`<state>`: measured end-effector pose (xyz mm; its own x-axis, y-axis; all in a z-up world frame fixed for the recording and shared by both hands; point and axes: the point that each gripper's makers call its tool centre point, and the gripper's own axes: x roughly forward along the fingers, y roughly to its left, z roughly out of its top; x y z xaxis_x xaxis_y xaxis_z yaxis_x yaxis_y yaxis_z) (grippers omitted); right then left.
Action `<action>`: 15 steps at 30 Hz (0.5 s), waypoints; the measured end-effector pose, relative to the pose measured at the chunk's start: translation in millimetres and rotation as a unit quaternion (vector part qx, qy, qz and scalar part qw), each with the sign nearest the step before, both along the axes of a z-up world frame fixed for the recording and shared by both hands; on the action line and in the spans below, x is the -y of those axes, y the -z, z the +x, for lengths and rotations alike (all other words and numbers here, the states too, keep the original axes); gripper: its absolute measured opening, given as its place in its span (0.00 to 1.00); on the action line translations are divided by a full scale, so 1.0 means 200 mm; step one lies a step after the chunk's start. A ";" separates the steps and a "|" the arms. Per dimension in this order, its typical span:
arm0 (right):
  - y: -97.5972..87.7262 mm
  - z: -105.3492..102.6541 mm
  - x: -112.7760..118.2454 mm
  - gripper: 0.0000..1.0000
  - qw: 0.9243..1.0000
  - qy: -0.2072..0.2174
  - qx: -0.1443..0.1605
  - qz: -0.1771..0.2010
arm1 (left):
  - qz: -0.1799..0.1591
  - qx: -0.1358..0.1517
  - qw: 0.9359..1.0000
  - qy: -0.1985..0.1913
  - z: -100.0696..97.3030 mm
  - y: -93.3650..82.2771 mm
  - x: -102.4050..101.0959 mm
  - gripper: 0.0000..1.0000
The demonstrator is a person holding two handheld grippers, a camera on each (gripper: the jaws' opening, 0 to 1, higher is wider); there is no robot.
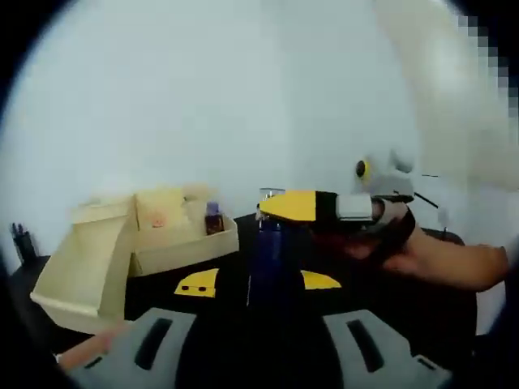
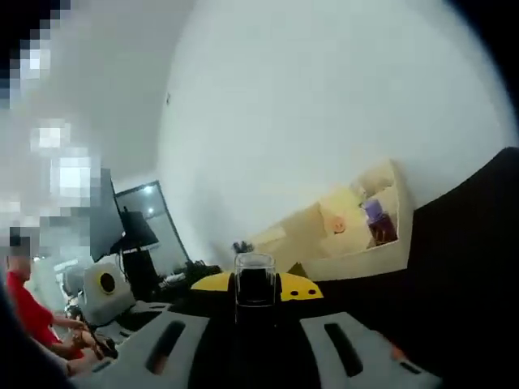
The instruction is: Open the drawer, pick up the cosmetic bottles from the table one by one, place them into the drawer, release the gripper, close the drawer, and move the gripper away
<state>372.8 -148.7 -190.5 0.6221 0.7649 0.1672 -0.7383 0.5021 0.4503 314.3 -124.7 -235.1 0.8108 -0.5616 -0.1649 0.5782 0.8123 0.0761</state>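
1. In the left gripper view the left gripper has its yellow-tipped jaws closed on a dark blue cosmetic bottle, which stands upright between them above the black table.
2. To the left of that bottle sits a pale wooden drawer organizer with its drawer pulled out; a small purple-capped bottle stands inside the drawer, toward its right end.
3. Coming in from the right of the same view is the right gripper — held in a person's hand — with one yellow jaw reaching to the top of the blue bottle. I cannot tell from this view whether it touches the bottle.
4. In the right gripper view the right gripper has its jaws clamped on a dark bottle with a clear cap, upright between the yellow tips.
5. Beyond it, tilted with the camera, the wooden organizer lies on the black table; the open drawer holds the purple-capped bottle.
6. At the far left of that view sits a person in a red top, beside a grey device with a yellow disc — near it, a dark monitor.
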 end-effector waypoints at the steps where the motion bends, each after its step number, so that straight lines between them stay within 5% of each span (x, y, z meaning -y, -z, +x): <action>1: 0.00 -0.01 -0.01 0.16 1.000 -0.001 0.003 -0.003 | 0.003 0.000 1.000 0.000 0.00 0.01 0.01 0.39; 15: 0.00 -0.08 -0.09 0.16 0.998 -0.018 0.037 -0.038 | 0.025 0.005 1.000 -0.010 0.04 0.01 0.03 0.32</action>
